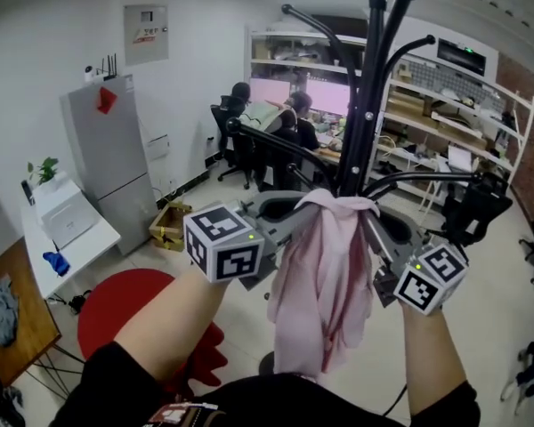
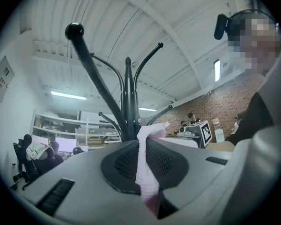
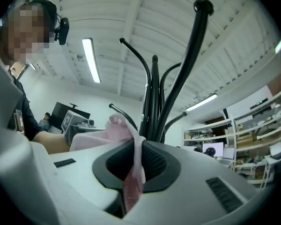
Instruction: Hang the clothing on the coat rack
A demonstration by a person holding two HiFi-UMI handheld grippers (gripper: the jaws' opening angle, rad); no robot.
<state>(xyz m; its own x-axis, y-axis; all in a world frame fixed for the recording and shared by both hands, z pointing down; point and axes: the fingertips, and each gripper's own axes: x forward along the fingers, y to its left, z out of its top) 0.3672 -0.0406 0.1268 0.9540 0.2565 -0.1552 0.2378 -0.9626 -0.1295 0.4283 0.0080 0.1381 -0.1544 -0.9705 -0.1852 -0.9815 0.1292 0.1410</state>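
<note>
Pink clothing, clamped by our left gripper and right gripper, seems ready to lift onto the coat rack.

both claws grip pink garment | beside coat rack

Pale pink garment, black coat rack

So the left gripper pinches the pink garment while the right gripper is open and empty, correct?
No. The right gripper is shut on the pink garment too, as the right gripper view shows. The left gripper does pinch it.
</note>
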